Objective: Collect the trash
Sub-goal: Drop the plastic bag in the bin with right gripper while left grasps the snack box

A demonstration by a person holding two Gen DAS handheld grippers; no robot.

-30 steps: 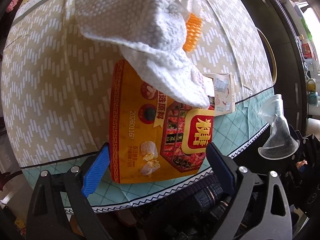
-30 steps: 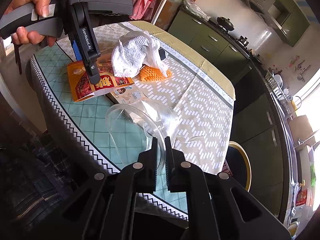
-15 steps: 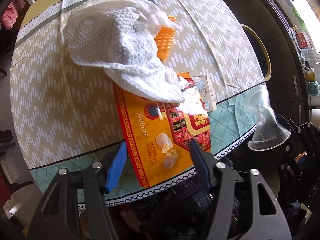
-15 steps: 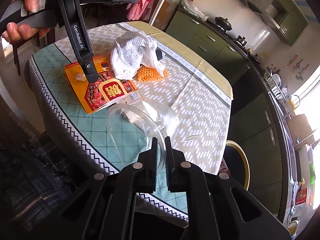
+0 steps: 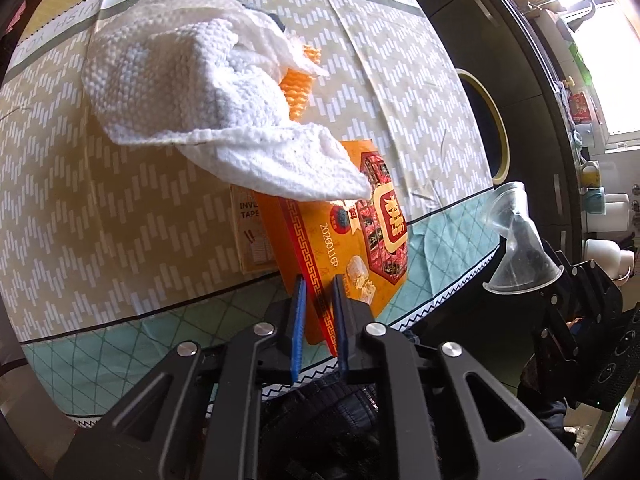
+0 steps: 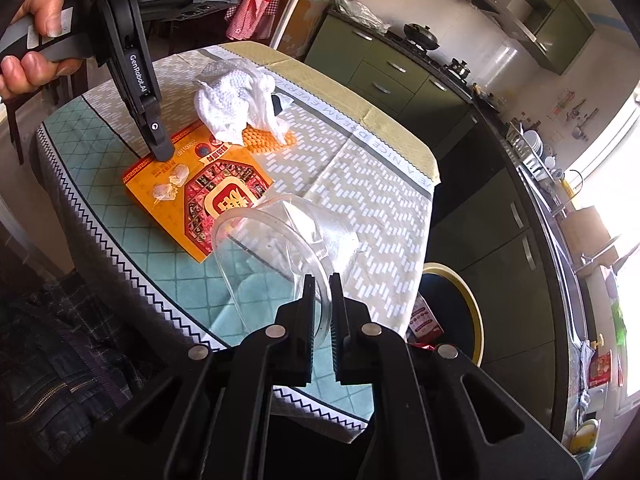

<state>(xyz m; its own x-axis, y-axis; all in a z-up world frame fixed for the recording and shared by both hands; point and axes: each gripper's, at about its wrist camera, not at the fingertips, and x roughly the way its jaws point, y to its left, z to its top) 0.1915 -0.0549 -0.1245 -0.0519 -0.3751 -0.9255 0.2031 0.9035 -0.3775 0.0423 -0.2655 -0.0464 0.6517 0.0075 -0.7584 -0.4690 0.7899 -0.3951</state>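
Left tool [image 5: 318, 304]: jaws just closed, pinching orange packet [image 5: 344, 248] edge at table's [image 5: 120, 208] near edge, for lifting.
Right tool [image 6: 321, 300]: clamped on clear cup [image 6: 272, 256] rim, carried off-table.

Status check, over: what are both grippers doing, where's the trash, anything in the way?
Left gripper just closed on orange packet edge. Right gripper shut on clear plastic cup. White paper towel overlaps packet's far end.

- A round table [image 6: 384, 184] draped in a beige chevron-patterned cloth with a teal diamond-quilted border is filling the foreground.
- Olive-green kitchen cabinets [image 6: 384, 76] under a dark countertop are running along the far wall.
- Bright daylight is pouring through a window [image 6: 628, 256] at right.
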